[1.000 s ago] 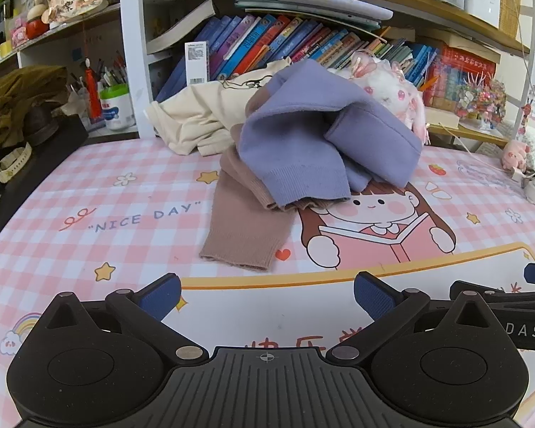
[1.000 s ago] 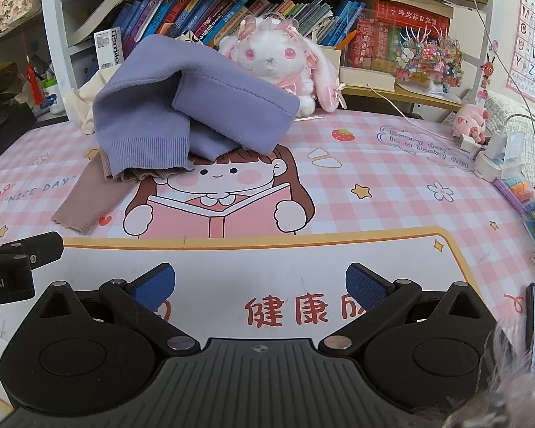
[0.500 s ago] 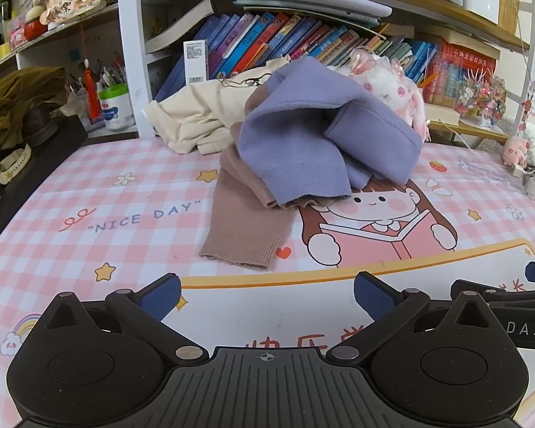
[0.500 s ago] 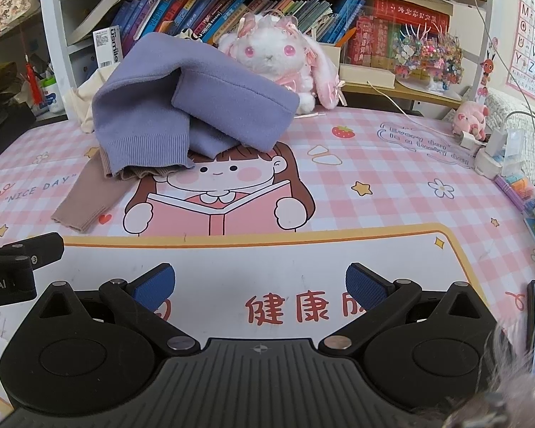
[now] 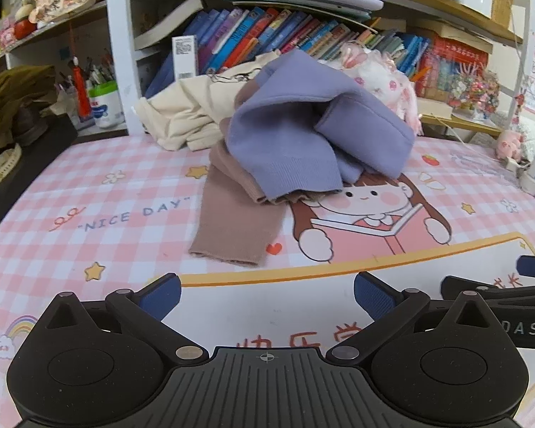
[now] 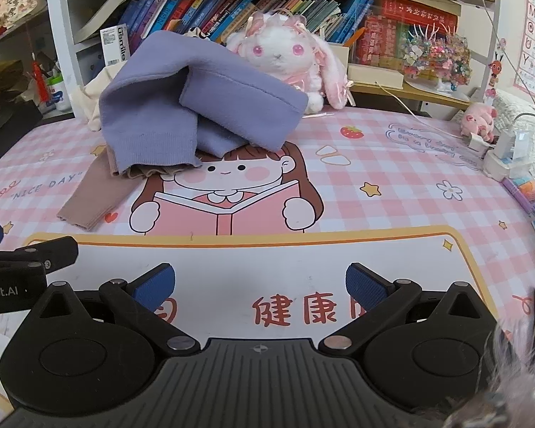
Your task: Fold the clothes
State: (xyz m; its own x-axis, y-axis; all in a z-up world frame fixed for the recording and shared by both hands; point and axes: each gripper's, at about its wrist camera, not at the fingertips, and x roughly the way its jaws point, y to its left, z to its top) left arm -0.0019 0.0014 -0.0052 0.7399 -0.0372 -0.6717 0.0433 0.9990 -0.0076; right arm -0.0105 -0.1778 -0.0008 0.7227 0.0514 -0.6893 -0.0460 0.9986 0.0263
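Worktop carries an unfolded heap at far centre: lavender sweater draped over brown garment, cream garment behind. Nothing folded yet. Left claw and right claw spread wide, empty, near edge.

Two handheld grippers sit side by side at the near edge. The left gripper and the right gripper each hold blue-padded fingers spread wide, level, pointing toward the far side, gripping nothing.
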